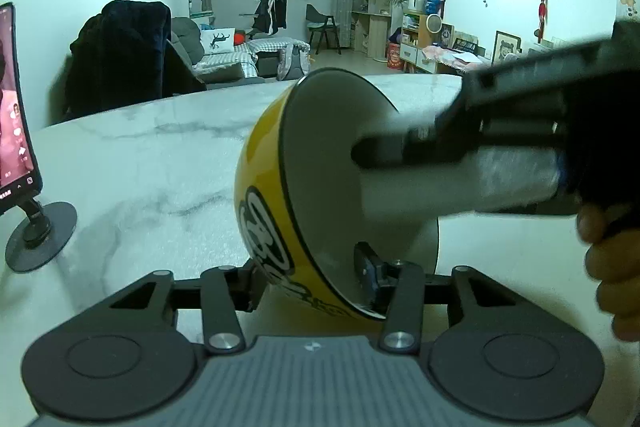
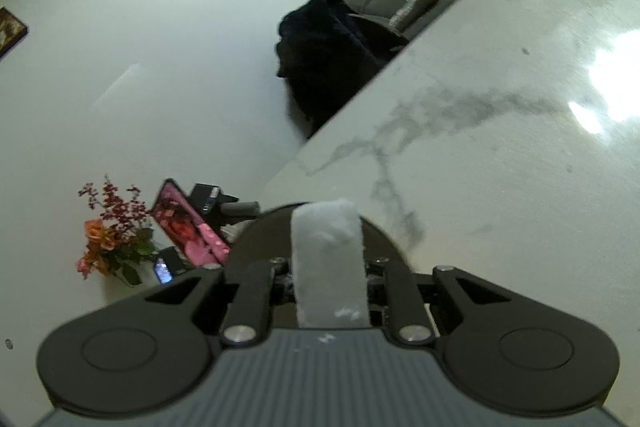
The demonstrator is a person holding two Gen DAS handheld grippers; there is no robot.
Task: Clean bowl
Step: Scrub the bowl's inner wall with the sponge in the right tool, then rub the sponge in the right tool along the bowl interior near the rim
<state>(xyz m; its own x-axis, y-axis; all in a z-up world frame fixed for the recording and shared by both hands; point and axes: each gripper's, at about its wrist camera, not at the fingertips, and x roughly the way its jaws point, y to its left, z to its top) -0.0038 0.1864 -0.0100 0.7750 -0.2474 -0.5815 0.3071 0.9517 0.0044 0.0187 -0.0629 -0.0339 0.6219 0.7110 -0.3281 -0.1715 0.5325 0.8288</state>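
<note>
The round yellow ceramic bowl with black lettering and a grey inside (image 1: 276, 195) is tipped on its side above the white marble table (image 1: 152, 163), its mouth facing right. The left hand-held gripper (image 1: 316, 283) is clamped on the bowl's lower rim, 1 finger outside and 1 inside. The right hand-held gripper (image 1: 384, 151) reaches into the mouth, pinched tight on a folded white cloth pad (image 2: 328, 259) that sticks out past its tips. To wipe well, I would press the cloth flat to the inner wall and sweep in circles from rim to bottom, while the left grip stays firm so the bowl does not twist or slip free.
</note>
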